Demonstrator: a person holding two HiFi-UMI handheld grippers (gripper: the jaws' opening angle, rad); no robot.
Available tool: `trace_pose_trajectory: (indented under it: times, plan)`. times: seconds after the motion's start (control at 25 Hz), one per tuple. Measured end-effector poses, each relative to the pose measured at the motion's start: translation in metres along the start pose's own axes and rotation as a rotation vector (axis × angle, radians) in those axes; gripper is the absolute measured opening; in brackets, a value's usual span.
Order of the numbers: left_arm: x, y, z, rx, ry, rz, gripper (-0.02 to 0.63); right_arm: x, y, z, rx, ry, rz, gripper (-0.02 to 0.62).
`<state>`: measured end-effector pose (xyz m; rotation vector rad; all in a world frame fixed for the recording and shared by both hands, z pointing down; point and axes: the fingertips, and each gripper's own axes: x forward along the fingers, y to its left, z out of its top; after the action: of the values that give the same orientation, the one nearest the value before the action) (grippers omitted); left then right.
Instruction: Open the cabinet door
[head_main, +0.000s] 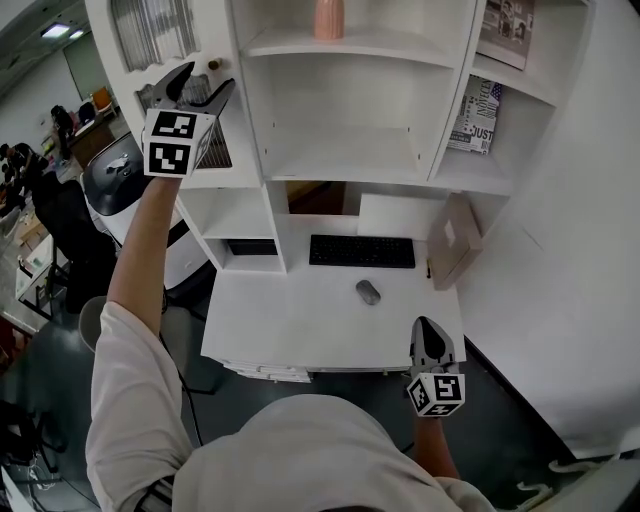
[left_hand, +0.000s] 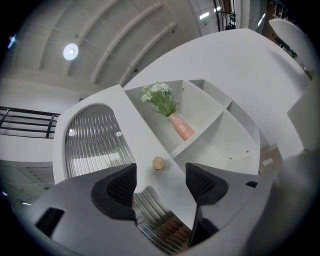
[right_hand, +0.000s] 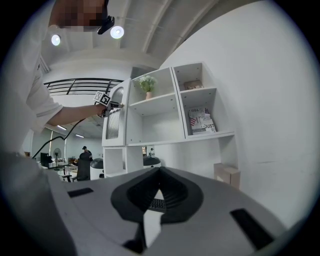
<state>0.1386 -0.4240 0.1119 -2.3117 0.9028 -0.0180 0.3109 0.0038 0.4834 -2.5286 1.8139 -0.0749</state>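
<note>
The left gripper (left_hand: 160, 180) is raised to the cabinet door (left_hand: 95, 140), its jaws wide apart and holding nothing; the door's round knob (left_hand: 158, 163) sits in line with the gap, just beyond the tips and untouched. The door's ribbed glass lies left of the knob; a pink vase (left_hand: 181, 127) stands on the open shelf to the knob's right. The right gripper (right_hand: 159, 192) hangs far below the knob, jaws closed together on nothing.

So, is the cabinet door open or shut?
Shut: the cabinet door lies flush with the shelf front, and the left tongs stand open before its knob.
</note>
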Motion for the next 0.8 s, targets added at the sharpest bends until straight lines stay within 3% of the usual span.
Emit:
trace_pose_trajectory:
  times: [0.8]
  plan:
    - [0.022,0.003,0.006,0.065,0.024,0.055,0.217,-0.007,-0.026,-0.009,0.023,0.010,-0.037,0.003]
